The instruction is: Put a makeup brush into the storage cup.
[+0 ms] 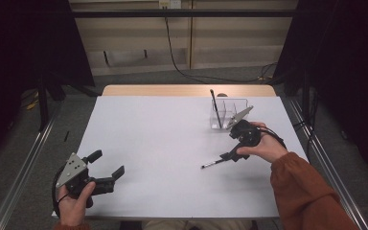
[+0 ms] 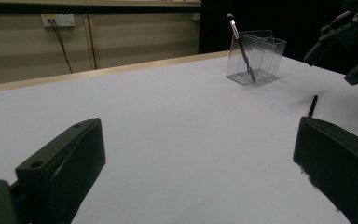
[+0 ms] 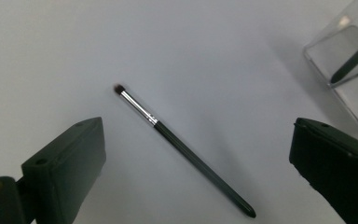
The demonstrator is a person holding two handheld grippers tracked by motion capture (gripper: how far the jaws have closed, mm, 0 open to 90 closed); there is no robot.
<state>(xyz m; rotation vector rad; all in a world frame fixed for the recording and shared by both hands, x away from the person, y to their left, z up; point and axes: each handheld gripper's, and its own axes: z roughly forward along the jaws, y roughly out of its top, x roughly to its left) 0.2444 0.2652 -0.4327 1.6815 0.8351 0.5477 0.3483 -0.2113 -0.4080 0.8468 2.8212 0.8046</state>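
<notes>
Your right gripper (image 3: pixel 196 154) hangs over the makeup brush (image 3: pixel 182 148), jaws spread wide w/ nothing between them. That brush lies flat on the white table (image 1: pixel 163 143), bristle end pointing away from the clear organizer (image 1: pixel 227 114). One more brush (image 1: pixel 215 108) stands tilted in the organizer, near the table's far right. Your left gripper (image 1: pixel 106 167) sits at the near left, well apart, jaws also wide open & holding nothing.

On the worktop (image 1: pixel 172 143) a brush (image 3: pixel 177 142) lies flat before the holder (image 1: pixel 227 114), which stands at the far right with another brush (image 1: pixel 215 108) inside it.
</notes>
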